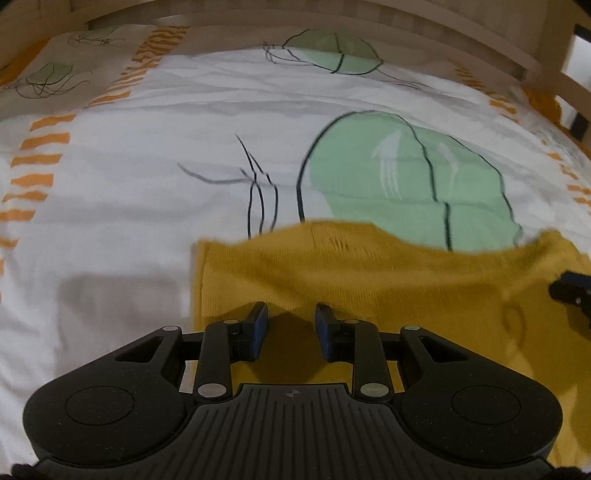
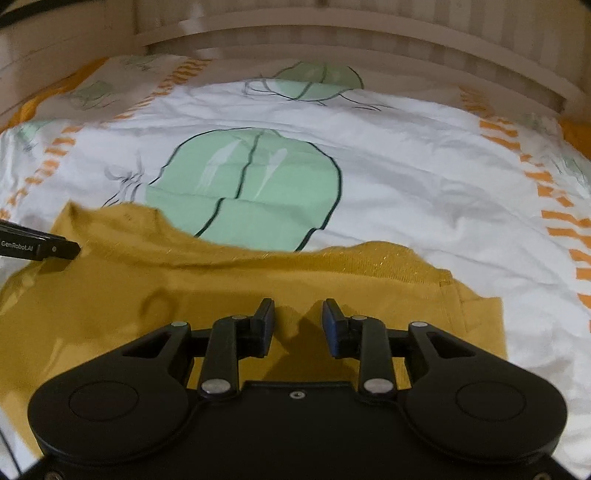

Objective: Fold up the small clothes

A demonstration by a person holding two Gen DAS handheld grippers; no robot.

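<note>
A mustard-yellow knit garment (image 1: 369, 273) lies spread on the bed, over a white duvet cover (image 1: 147, 184) printed with big pale-green shapes outlined in dark lines and edged with orange dashes. Both claws hang over the near part of the cloth, tilted down toward it. The left claw (image 1: 291, 314) has its blue-padded fingers parted by a modest gap, with only yellow fabric and the claw's own shadow showing between them; nothing is pinched. The right claw (image 2: 298, 310) stands much the same, its jaws a little apart above the cloth and gripping nothing. From the right wrist view the left claw's black fingertip reaches in from the left edge over the garment's far left corner. The garment's far edge runs wavy across the green print, and a hemmed sleeve (image 2: 480, 317) lies out to the right. A pale wooden bed frame (image 1: 369, 22) runs behind the bedding.
</note>
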